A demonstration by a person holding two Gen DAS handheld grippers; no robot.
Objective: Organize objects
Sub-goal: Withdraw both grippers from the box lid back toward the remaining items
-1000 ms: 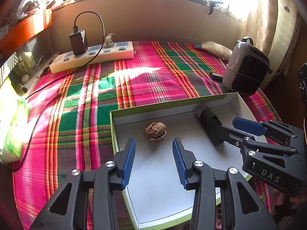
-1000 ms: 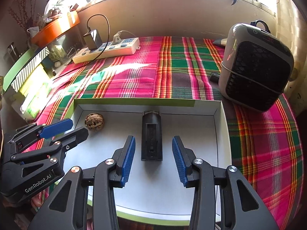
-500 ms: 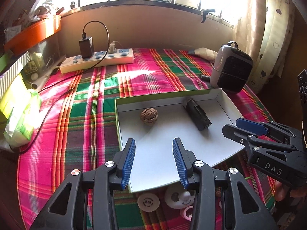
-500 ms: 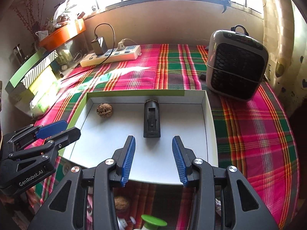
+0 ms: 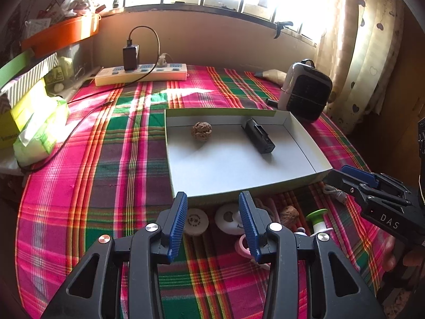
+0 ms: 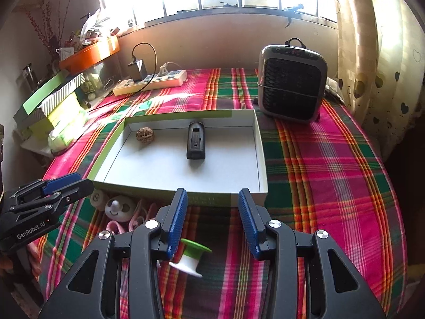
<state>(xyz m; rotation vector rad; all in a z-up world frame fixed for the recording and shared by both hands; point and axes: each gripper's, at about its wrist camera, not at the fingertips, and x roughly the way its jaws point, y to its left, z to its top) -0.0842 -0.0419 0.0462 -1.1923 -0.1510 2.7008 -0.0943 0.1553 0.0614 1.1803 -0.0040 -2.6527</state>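
Observation:
A white shallow box with a green rim (image 5: pixel 300 138) (image 6: pixel 261 159) lies on the plaid cloth. Inside it are a walnut (image 5: pixel 202 130) (image 6: pixel 145 134) and a black oblong device (image 5: pixel 258 135) (image 6: pixel 196 144). In front of the box lie small items: a white disc (image 5: pixel 195 221), a white round face toy (image 5: pixel 229 218) (image 6: pixel 119 208), a second walnut (image 5: pixel 289 214), a pink piece (image 5: pixel 243 247) and a green-and-white spool (image 5: pixel 317 219) (image 6: pixel 192 256). My left gripper (image 5: pixel 212 223) is open and empty above the discs. My right gripper (image 6: pixel 212 222) is open and empty above the spool.
A small heater (image 5: pixel 305 91) (image 6: pixel 292 87) stands at the back right. A power strip with a charger (image 5: pixel 140 73) (image 6: pixel 150 79) lies at the back. Green boxes and a tissue pack (image 5: pixel 39 133) sit at the left edge. Curtains hang at the right.
Both grippers have pulled back and up from over the box, so the small items in front of it have come into view. Both stay open and empty.

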